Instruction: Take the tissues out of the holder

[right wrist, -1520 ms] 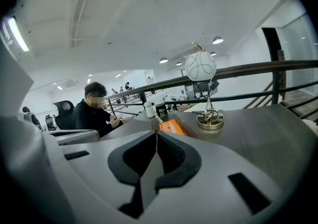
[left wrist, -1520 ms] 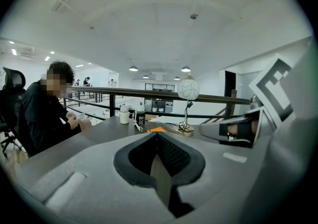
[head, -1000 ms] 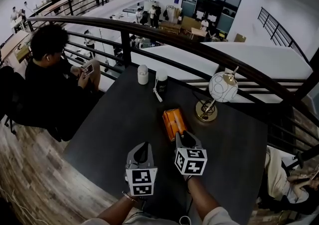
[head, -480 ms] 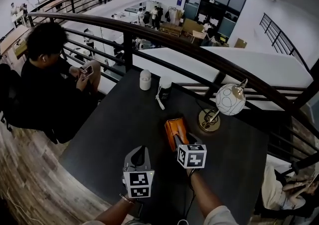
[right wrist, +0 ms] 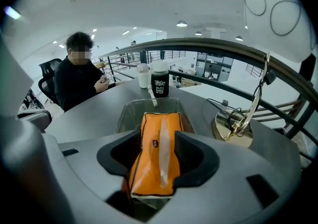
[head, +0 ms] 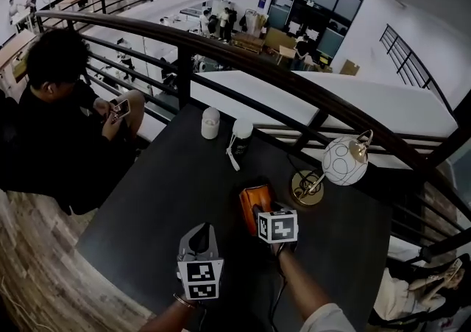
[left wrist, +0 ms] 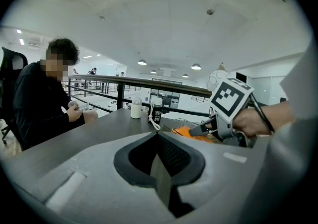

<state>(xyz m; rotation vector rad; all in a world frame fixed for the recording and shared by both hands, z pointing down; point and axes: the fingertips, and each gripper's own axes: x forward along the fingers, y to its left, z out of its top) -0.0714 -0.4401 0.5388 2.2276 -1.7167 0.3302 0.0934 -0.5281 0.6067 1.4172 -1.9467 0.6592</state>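
An orange tissue pack (head: 251,199) lies in a clear plastic holder (right wrist: 125,112) near the middle of the dark table (head: 158,183). In the right gripper view the pack (right wrist: 158,143) runs lengthwise between the jaws, its white slit facing up. My right gripper (head: 259,212) tilts down over the pack's near end. Its jaws have just been opening and stand wide on either side of the pack. My left gripper (head: 201,230) hovers to the left of the holder, nearer the table's front edge, jaws shut on nothing (left wrist: 158,141).
A brass-based lamp (head: 305,187) with a white globe (head: 344,161) stands right of the holder. A white cup (head: 210,123) and a dark white-lidded bottle (head: 240,135) sit at the far edge by the railing (head: 294,80). A seated person (head: 51,124) is at the left.
My right gripper has moved forward and down over the tissue pack, and its jaws have opened. My left gripper has drifted lower and a little nearer.
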